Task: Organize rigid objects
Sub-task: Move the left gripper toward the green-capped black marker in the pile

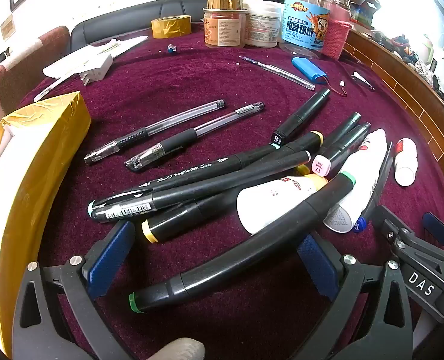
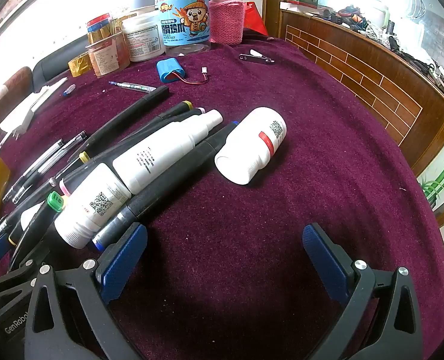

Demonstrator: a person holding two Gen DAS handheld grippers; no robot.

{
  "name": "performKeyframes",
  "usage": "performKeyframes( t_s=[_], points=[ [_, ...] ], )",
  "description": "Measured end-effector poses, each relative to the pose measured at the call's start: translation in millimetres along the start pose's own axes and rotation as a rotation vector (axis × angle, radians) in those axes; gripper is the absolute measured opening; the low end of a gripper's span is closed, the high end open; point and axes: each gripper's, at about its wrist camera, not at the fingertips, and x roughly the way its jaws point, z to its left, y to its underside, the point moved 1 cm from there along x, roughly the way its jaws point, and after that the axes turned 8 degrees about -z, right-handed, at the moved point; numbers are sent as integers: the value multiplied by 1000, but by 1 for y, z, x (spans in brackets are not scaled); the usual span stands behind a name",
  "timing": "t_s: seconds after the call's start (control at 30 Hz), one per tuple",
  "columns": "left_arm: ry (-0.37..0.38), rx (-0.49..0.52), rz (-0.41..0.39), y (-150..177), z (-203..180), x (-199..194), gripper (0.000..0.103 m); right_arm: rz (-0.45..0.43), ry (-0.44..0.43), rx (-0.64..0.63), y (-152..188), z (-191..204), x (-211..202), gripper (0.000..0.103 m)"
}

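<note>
While the markers (image 1: 222,174) and white bottles (image 2: 168,153) are lying jumbled on the desk (image 2: 281,225), we are holding both the left hand-held gripper (image 1: 213,258) and right hand-held gripper (image 2: 224,255) released and empty, sorting barely begun.

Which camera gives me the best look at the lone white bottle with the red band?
Right wrist view: the white bottle lies in full view, apart from the pile. Left wrist view shows it only small, near the right edge.

Both wrist views look steeply down, close over the maroon cloth (image 1: 192,69), sharing the marker pile (image 2: 108,156).
</note>
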Motion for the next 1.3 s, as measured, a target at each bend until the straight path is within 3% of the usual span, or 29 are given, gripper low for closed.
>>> performKeyframes(
  t_s=[0.73, 0.93, 1.07, 1.2, 1.3],
  points=[
    [0, -1, 0, 0, 0, 0, 103, 2, 0, 1, 0, 1, 0, 102],
    [39, 48, 79, 4, 2, -5, 103, 1, 1, -1, 0, 2, 0, 102],
    [39, 54, 36, 18, 1, -16, 103, 1, 0, 0, 1, -1, -1, 102],
    [31, 51, 36, 17, 1, -17, 103, 8, -26, -7, 3, -4, -3, 102],
    [25, 46, 31, 18, 1, -18, 103, 67, -81, -55, -1, -5, 0, 102]
  ],
)
